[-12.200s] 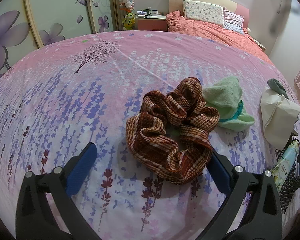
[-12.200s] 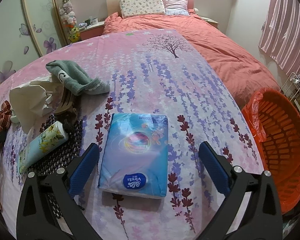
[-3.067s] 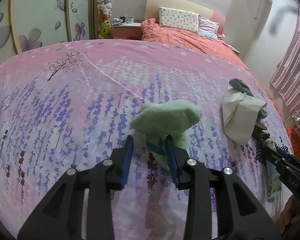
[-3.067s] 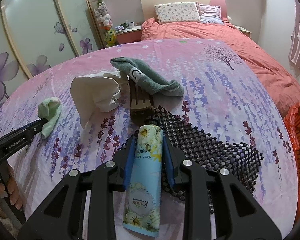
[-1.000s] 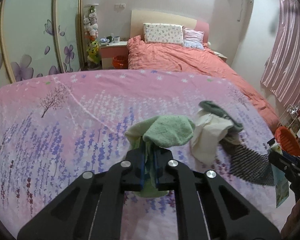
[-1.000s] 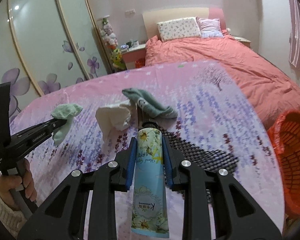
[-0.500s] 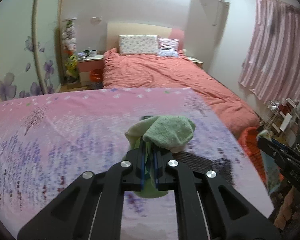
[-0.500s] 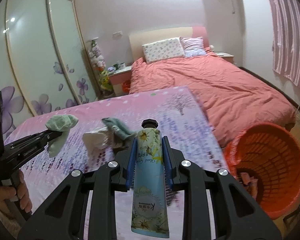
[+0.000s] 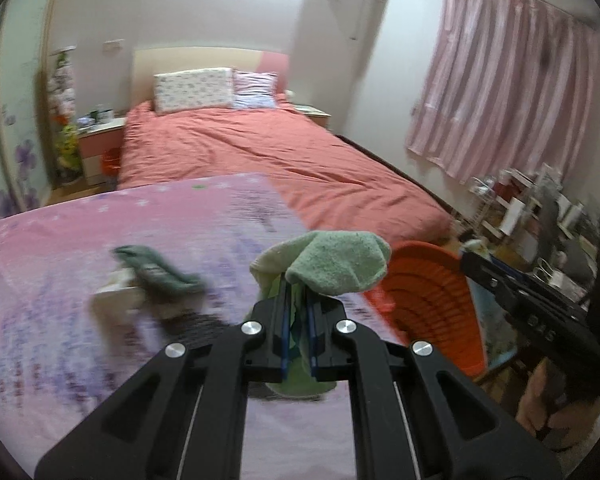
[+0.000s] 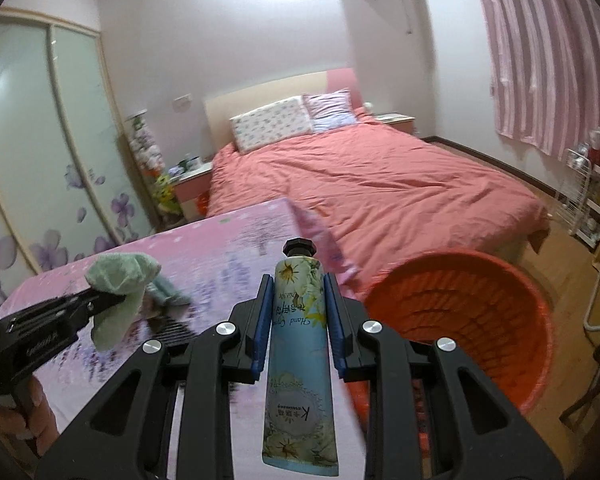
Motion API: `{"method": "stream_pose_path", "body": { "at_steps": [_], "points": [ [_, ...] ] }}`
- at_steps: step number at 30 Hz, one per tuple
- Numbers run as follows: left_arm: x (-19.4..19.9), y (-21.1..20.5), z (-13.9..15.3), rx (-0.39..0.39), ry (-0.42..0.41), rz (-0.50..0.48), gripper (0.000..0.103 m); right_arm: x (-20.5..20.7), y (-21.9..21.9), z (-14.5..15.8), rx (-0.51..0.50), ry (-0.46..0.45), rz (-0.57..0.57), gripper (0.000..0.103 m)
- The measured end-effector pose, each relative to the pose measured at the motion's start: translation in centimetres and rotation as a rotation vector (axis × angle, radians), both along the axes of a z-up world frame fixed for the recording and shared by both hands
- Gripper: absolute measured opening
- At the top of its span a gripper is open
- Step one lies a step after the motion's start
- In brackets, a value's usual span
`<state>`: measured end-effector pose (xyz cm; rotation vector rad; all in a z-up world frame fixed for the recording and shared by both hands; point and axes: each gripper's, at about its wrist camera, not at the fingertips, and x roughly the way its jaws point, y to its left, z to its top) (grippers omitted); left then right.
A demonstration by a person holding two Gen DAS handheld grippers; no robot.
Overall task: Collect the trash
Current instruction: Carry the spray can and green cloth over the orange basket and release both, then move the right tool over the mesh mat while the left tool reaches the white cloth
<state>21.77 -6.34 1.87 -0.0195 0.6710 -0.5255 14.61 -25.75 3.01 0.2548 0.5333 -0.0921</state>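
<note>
Left gripper (image 9: 296, 312) clamped tight on a fluffy pale-green cloth (image 9: 336, 262); the cloth bunches above the blue pads and hangs below them, clear of the bedspread. Right gripper (image 10: 298, 320) clamped on a light-blue floral hand-cream tube (image 10: 298, 356), black cap pointing forward, crimped end trailing toward the camera.

Landmark: round orange plastic basket (image 10: 480, 312) on the floor, just off the corner of the pink lavender-print bedspread (image 9: 60, 280). From the left wrist view the cloth sits just short of the basket's near rim; from the right wrist view the tube is left of the basket, not yet above its mouth.

Step in hand, as I judge it: carry both items over the basket and drop them.

Doing it well:
- Bring each gripper fully over the basket's mouth before letting go; the near rim is the likely miss.
- Tip the tube cap-down so it slides out cleanly.
- Cloth may cling to the pads; part the jaws wide, give a small shake.
- Keep the two grippers apart over the basket.

Left behind on the bedspread, far from the basket: a grey-green sock (image 9: 156, 270), a crumpled white paper (image 9: 116, 296), both blurred.
</note>
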Motion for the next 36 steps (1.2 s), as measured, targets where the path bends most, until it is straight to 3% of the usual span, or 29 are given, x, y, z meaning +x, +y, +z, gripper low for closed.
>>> {"method": "stream_pose_path", "body": {
  "at_steps": [9,17,19,21,25,30,33,36],
  "points": [
    [-1.1,-11.1,-1.3,-0.009,0.042,-0.187,0.008,-0.7,-7.0,-1.6,0.067,0.019,-0.124,0.026],
    [-0.2,-17.6,-3.8,0.029,0.092,-0.254,0.01,-0.4,-11.3,-3.5,0.124,0.047,-0.183,0.026],
    [0.2,-18.5,-4.5,0.048,0.103,-0.251,0.023,0.0,-12.5,-4.1,0.149,0.058,-0.188,0.026],
    [0.7,-19.2,-5.4,0.063,0.118,-0.238,0.047,0.2,-13.4,-4.9,0.17,0.074,-0.208,0.03],
    [1.4,-18.6,-6.5,0.082,0.137,-0.216,0.053,-0.1,-13.7,-5.7,0.187,0.092,-0.223,0.049],
    [1.6,-16.0,-7.1,0.115,0.116,-0.154,0.072,-0.9,-12.7,-5.5,0.12,0.09,-0.234,0.073],
    [1.4,-13.5,-7.0,0.116,0.104,-0.116,0.08,-0.9,-11.4,-5.0,0.072,0.088,-0.212,0.083],
    [1.3,-10.7,-7.1,0.13,0.088,-0.063,0.084,-0.8,-9.4,-4.7,0.029,0.09,-0.172,0.086]
  ]
}}
